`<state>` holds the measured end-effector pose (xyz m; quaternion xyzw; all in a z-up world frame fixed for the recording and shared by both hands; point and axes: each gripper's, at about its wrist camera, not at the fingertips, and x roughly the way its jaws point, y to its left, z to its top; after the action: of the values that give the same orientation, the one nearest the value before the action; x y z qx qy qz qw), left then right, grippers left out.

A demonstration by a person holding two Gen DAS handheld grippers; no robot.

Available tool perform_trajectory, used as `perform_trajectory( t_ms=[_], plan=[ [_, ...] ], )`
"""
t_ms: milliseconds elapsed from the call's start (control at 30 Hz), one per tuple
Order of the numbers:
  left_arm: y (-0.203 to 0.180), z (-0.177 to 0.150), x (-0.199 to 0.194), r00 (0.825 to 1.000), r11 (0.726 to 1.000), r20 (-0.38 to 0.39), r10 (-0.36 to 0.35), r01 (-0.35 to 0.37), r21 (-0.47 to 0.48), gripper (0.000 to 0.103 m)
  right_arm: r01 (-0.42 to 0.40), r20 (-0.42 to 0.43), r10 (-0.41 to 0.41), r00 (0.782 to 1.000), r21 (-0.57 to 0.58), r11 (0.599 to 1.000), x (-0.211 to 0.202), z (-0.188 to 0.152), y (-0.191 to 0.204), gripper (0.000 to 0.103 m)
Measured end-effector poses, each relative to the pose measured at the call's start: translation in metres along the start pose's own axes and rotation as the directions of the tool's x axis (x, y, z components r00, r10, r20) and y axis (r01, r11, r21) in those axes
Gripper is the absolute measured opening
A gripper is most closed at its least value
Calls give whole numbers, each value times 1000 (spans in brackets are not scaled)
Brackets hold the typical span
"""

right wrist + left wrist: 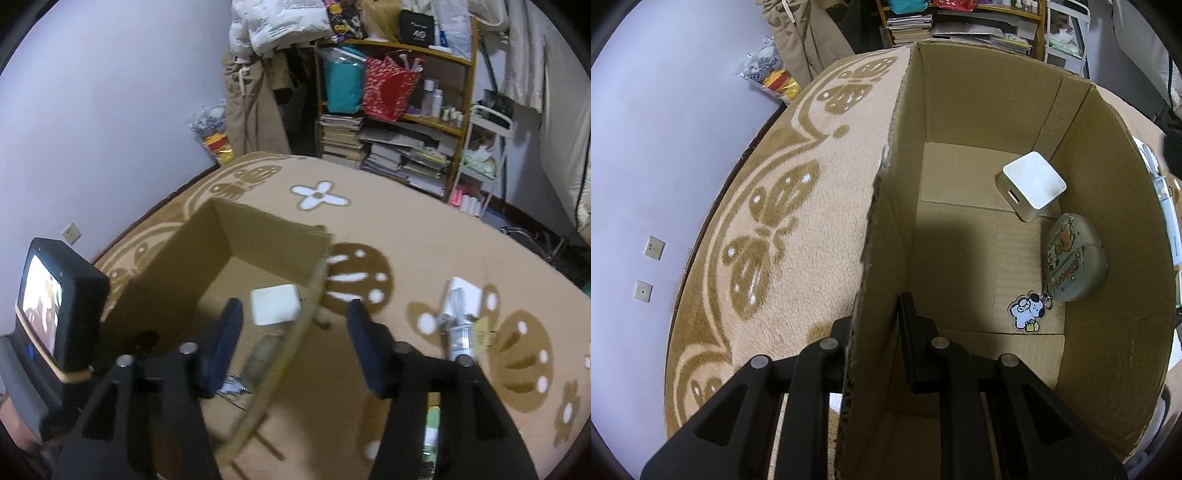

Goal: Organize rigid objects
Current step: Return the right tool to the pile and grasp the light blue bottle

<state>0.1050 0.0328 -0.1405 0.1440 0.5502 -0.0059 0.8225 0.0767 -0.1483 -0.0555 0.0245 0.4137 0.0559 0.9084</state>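
Left tongs (pixel 875 332) clamped on left wall of cardboard box (pixel 886 206). Right tongs (pixel 295 347) spread wide, empty, straddling box's right wall. Inside box: white cube (pixel 1032 184), green pouch (pixel 1071 258). On rug (pixel 406 240): white charger (pixel 461 299).

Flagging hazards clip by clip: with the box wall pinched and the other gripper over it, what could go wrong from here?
1. The left gripper clamps the cardboard box wall; a tug could tip it, sliding the white cube and pouch.
2. The open right gripper straddles the box wall and may snag it.
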Motion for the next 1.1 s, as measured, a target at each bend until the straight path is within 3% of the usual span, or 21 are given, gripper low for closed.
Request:
perform_trajectory(
  t_ms=[167,400,667,1100],
  plan=[
    [0,0,0,1000,1000,0,0,0,1,15,51,-18,-50,999,59,997,-6,-10,-38,77],
    [0,0,0,1000,1000,-1,1,-1,1,15,128,-44,-122,991,148,981,1,-22,-89,78],
    [0,0,0,1000,1000,0,1,-1,1,16,161,-91,-142,986,264,951,20,-41,-138,78],
    [1,-2,1,1000,1000,0,5,-5,5,16,182,-159,-138,978,307,934,58,-66,-167,78]
  ],
)
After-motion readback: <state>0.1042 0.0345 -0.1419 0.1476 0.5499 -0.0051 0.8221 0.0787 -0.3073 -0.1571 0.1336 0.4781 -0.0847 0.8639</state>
